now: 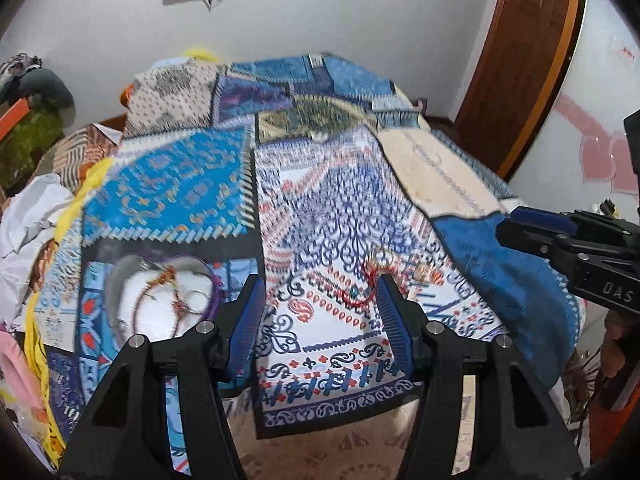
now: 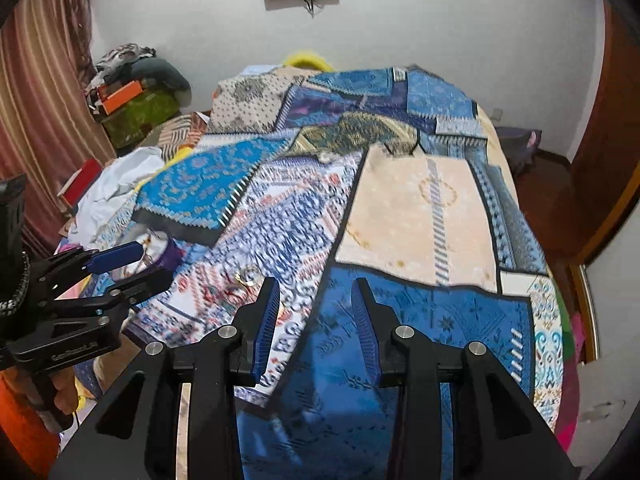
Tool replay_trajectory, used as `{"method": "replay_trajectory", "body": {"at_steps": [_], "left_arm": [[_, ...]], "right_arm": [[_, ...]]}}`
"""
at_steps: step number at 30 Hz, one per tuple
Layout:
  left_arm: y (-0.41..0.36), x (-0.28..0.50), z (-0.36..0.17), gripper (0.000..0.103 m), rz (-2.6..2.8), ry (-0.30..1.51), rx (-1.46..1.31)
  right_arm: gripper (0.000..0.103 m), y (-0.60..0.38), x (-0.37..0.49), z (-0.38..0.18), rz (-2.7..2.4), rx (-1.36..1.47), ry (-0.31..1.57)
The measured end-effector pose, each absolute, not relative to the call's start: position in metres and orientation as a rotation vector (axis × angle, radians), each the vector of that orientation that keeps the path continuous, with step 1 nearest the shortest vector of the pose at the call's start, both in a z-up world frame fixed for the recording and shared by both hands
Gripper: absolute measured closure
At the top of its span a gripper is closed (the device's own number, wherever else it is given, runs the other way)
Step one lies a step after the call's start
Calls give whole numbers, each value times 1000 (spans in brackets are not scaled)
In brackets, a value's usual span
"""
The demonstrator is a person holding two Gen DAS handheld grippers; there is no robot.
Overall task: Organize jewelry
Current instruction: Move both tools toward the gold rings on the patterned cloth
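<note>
A heart-shaped purple box point(image 1: 160, 300) with a white lining lies on the patterned bedspread at the left and holds several bracelets. Loose jewelry, a red cord piece and gold rings point(image 1: 372, 276), lies on the white patterned cloth just beyond my left gripper's right finger. My left gripper point(image 1: 320, 300) is open and empty above the cloth, between box and loose pieces. My right gripper point(image 2: 316, 308) is open and empty over the blue cloth. The gold rings point(image 2: 246, 276) also show left of its left finger. The box point(image 2: 168, 250) peeks out behind the left gripper point(image 2: 132, 268).
The patchwork bedspread point(image 1: 320, 168) covers a bed with folded cloths on it. Clothes and boxes point(image 2: 132, 92) pile at the far left by a curtain. A wooden door point(image 1: 520, 60) stands at the right. The bed's near edge point(image 1: 340, 420) drops to a patterned floor.
</note>
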State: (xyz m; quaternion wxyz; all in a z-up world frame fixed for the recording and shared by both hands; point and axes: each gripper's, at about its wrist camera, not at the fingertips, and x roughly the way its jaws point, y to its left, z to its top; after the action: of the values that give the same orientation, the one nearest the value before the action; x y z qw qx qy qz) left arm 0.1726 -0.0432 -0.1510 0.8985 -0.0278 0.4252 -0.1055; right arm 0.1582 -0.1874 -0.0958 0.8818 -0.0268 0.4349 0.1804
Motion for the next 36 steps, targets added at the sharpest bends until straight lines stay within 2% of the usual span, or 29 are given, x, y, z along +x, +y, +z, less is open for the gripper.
{"method": "replay_trajectory", "body": {"at_steps": [5, 10, 15, 26, 30, 33, 36], "left_arm": [[-49, 181, -170, 47, -221, 917, -42], [-53, 186, -178, 60, -256, 928, -47], [-58, 189, -181, 67, -263, 905, -23], [-52, 198, -185, 72, -304, 907, -81], [-56, 203, -186, 81, -320, 909, -89], [-60, 206, -188, 101, -347, 917, -111], [-65, 206, -189, 103, -341, 911, -108]], "right_arm": [[69, -193, 160, -114, 386, -56, 958], [69, -187, 159, -128, 429, -82, 989], [69, -173, 159, -135, 478, -119, 991], [70, -155, 168, -148, 537, -138, 975], [82, -153, 170, -151, 517, -141, 965], [84, -154, 171, -152, 520, -130, 964], [85, -153, 170, -152, 516, -135, 960]]}}
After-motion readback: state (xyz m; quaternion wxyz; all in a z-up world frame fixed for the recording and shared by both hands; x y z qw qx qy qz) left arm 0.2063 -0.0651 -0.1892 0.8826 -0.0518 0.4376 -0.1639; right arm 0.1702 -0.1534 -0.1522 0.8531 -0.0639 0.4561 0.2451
